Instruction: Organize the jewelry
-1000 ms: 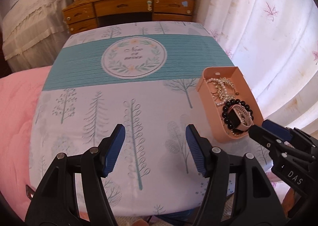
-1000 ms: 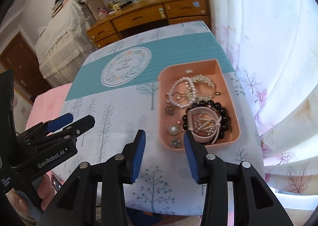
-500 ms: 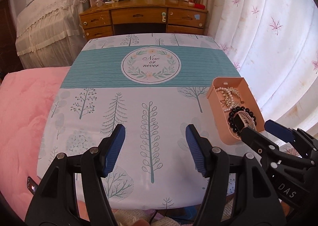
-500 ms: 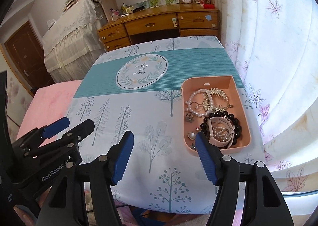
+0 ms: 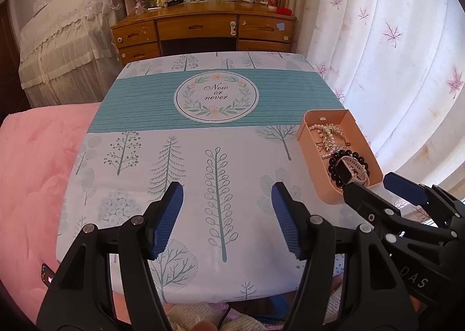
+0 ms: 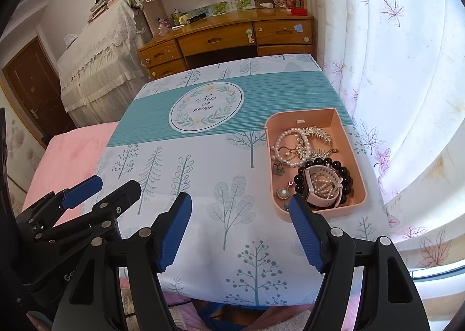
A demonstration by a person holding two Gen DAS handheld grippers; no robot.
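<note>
A pink tray [image 6: 358,165] stands at the table's right edge; it also shows in the left wrist view [image 5: 308,144]. It holds a pearl bracelet [image 6: 283,142], a gold hair comb [image 6: 318,134], a black bead bracelet [image 6: 345,174], a pink-strapped watch [image 6: 311,190] and small earrings [image 6: 282,192]. My left gripper [image 5: 226,216] is open and empty above the table's near edge. My right gripper [image 6: 241,232] is open and empty, just in front of the tray's near left corner.
The table wears a tree-print cloth with a teal band and a round "Now or never" emblem [image 5: 216,97]. A pink bed [image 5: 37,162] lies to the left, a wooden desk [image 5: 203,30] behind, and white curtains [image 5: 392,54] to the right.
Both grippers have pulled back and risen from the table, so more of the room shows. The right gripper's jaws have opened wider. The tray and jewelry have not moved.
</note>
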